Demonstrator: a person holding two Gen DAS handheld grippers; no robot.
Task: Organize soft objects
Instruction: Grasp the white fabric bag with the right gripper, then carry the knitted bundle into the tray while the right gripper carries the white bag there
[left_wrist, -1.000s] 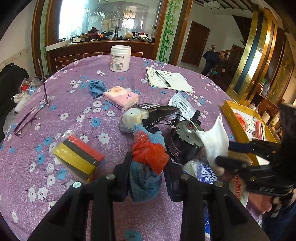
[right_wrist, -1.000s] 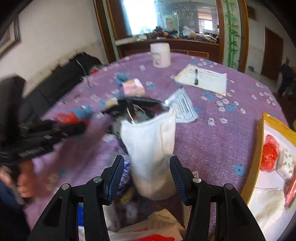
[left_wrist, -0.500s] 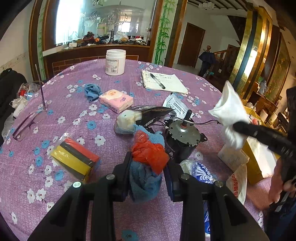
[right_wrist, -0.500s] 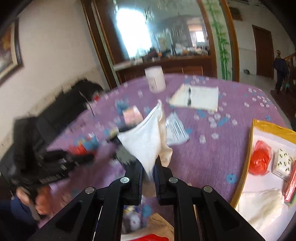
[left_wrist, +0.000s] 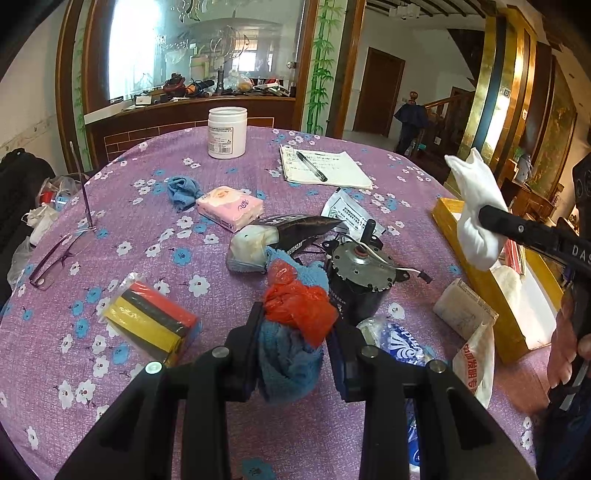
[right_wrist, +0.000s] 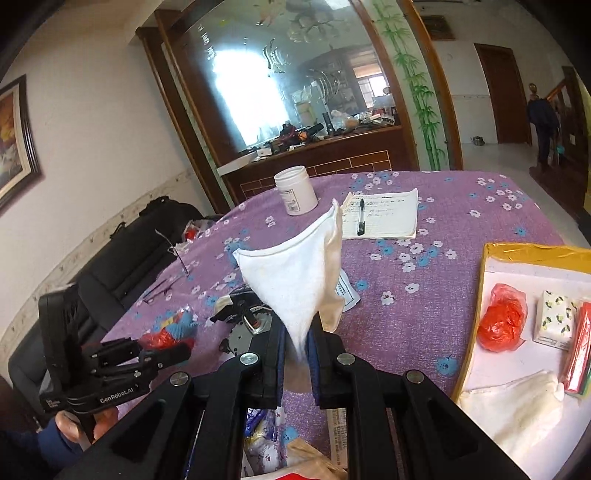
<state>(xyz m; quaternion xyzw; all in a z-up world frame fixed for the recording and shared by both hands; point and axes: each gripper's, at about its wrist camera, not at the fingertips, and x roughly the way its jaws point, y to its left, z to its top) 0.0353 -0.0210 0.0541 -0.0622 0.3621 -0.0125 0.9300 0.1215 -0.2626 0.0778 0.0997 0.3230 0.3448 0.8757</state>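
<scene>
My left gripper (left_wrist: 295, 339) is shut on a bundle of blue cloth (left_wrist: 288, 362) and red plastic bag (left_wrist: 295, 306), held over the purple flowered tablecloth (left_wrist: 122, 221). My right gripper (right_wrist: 297, 350) is shut on a white cloth (right_wrist: 295, 280) and holds it lifted above the table; the cloth also shows in the left wrist view (left_wrist: 476, 214), next to the yellow tray (left_wrist: 480, 273). The tray (right_wrist: 524, 254) holds a red bag (right_wrist: 502, 321), a tissue pack (right_wrist: 556, 321) and a white towel (right_wrist: 517, 410). Another blue cloth (left_wrist: 181, 188) lies far left.
On the table stand a white jar (left_wrist: 226, 132), a notepad with pen (left_wrist: 321, 170), a pink tissue pack (left_wrist: 231, 206), a motor (left_wrist: 360, 277), coloured sponges (left_wrist: 151, 317), glasses (left_wrist: 55, 254) and several packets (left_wrist: 465, 310). A black sofa (right_wrist: 129, 251) is beyond the left edge.
My right gripper closed on the white cloth, lifted it off the motor area and carried it up and right toward the tray. My left gripper kept its bundle and barely moved.
</scene>
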